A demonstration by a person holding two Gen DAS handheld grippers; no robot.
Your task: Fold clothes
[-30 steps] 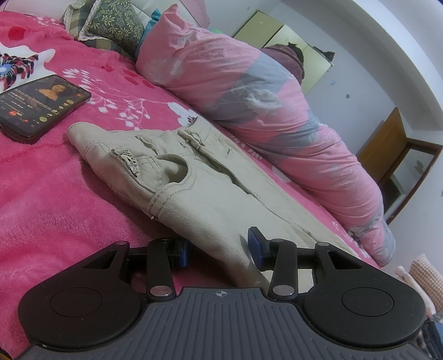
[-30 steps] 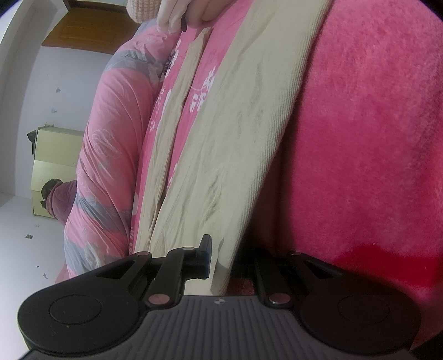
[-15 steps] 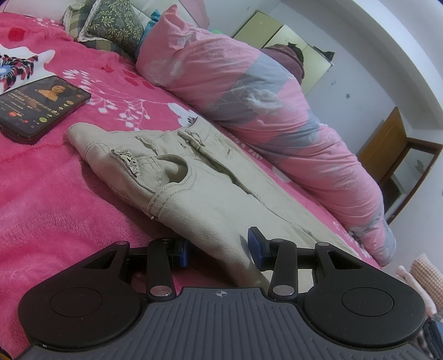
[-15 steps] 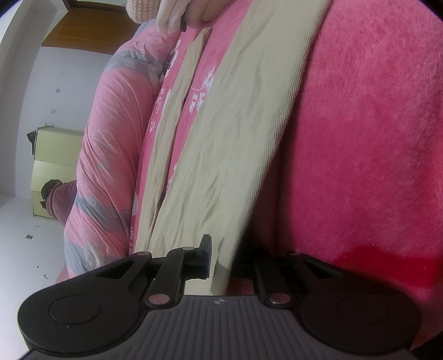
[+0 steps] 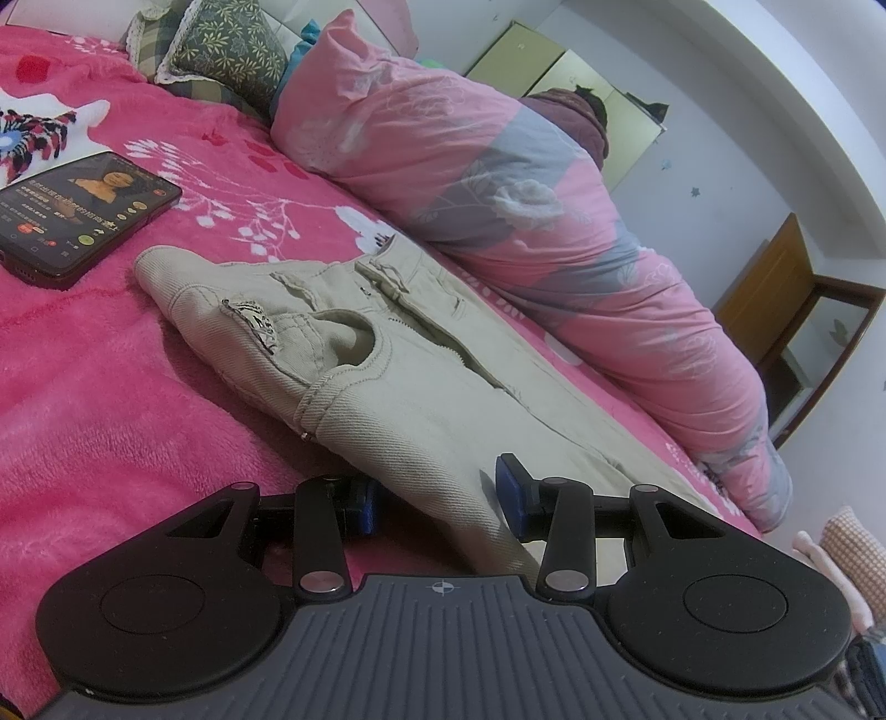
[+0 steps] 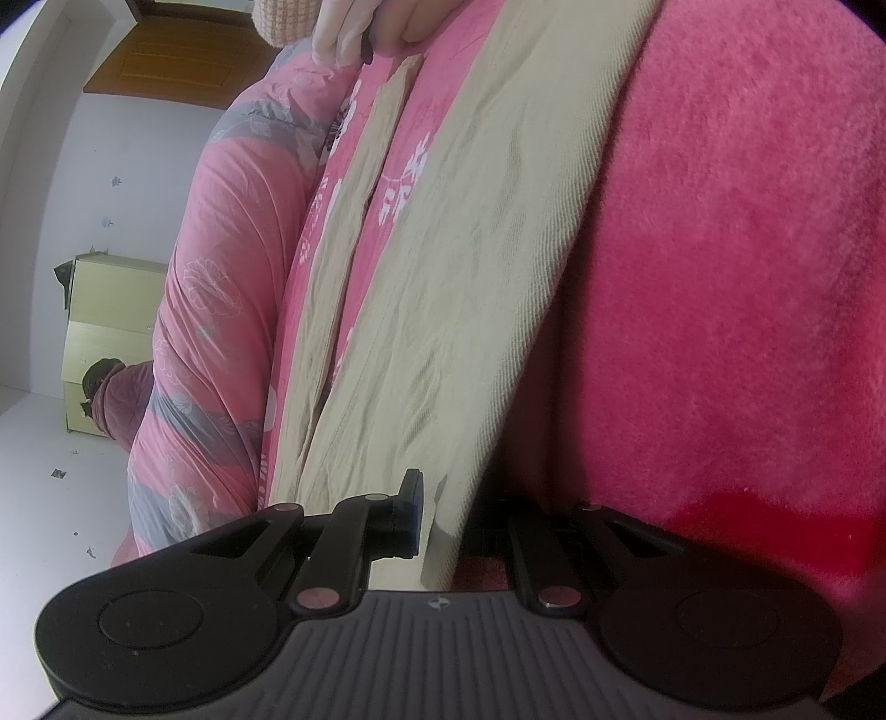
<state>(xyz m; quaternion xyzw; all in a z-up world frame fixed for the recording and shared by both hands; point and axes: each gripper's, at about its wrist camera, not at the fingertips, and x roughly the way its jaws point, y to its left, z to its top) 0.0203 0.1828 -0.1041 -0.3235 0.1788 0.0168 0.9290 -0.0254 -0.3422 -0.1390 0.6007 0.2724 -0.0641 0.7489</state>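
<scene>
Beige trousers (image 5: 398,376) lie on the pink bedspread (image 5: 111,421), waistband toward the phone and legs running off to the right. My left gripper (image 5: 437,498) is at the trousers' near side below the pocket, with a thick fold of the fabric filling the gap between its blue pads. In the right wrist view the long trouser leg (image 6: 476,266) stretches away up the frame. My right gripper (image 6: 448,520) is shut on that leg's near edge; its right finger is hidden behind the cloth.
A phone (image 5: 77,216) with a lit screen lies left of the waistband. A rolled pink and grey quilt (image 5: 542,221) runs along the far side of the trousers, with cushions (image 5: 227,55) behind. A person's hand (image 6: 354,27) shows at the leg's far end.
</scene>
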